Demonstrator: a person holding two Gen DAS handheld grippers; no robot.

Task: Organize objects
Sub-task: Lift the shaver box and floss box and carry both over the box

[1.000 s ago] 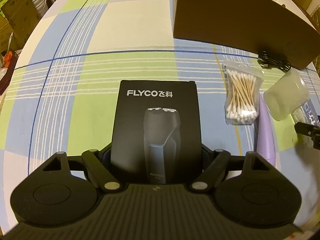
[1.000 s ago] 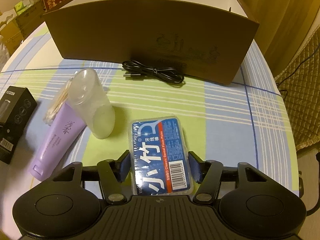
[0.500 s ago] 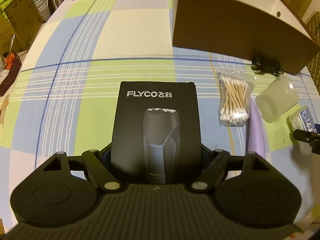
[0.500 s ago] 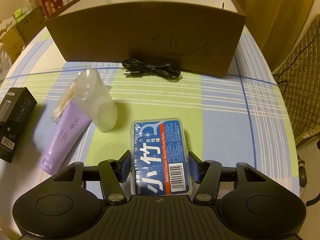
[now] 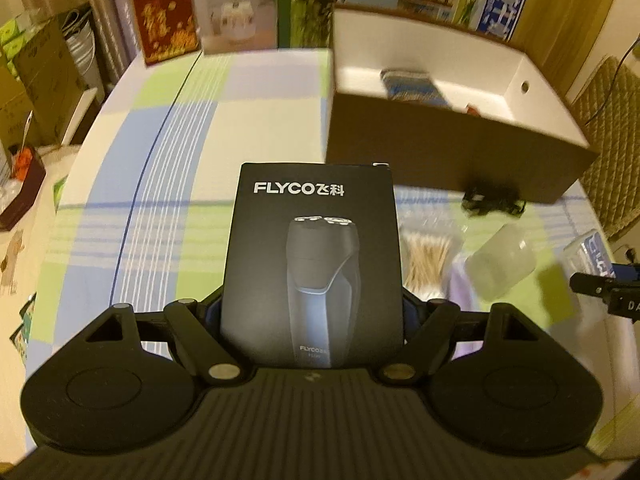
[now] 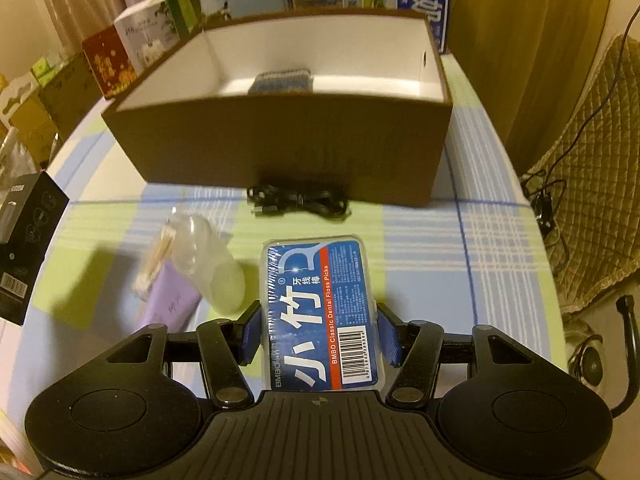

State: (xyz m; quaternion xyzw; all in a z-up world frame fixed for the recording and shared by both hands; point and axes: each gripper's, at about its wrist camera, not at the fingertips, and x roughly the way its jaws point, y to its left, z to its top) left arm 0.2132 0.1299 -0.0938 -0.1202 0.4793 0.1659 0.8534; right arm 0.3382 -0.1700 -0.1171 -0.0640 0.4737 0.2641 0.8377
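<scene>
My left gripper point(image 5: 313, 312) is shut on a black FLYCO shaver box point(image 5: 312, 256), held up above the checked tablecloth. My right gripper point(image 6: 318, 332) is shut on a clear dental floss pick case point(image 6: 320, 312) with a blue label, also lifted. Ahead of both stands an open brown cardboard box point(image 6: 280, 148) with a white inside point(image 5: 436, 76); a blue item point(image 6: 282, 80) lies on its floor. The shaver box shows at the left edge point(image 6: 24, 248) of the right wrist view.
On the cloth lie a coiled black cable point(image 6: 298, 202), a frosted plastic cup point(image 6: 214, 268) on its side, a purple tube point(image 6: 170, 304) and a bag of cotton swabs point(image 5: 426, 260). Cartons and boxes point(image 5: 232, 4) line the far table edge. A quilted chair point(image 6: 592, 224) stands right.
Both grippers have risen with their loads, so the inside of the cardboard box has come into view. The objects on the cloth stayed where they were.
</scene>
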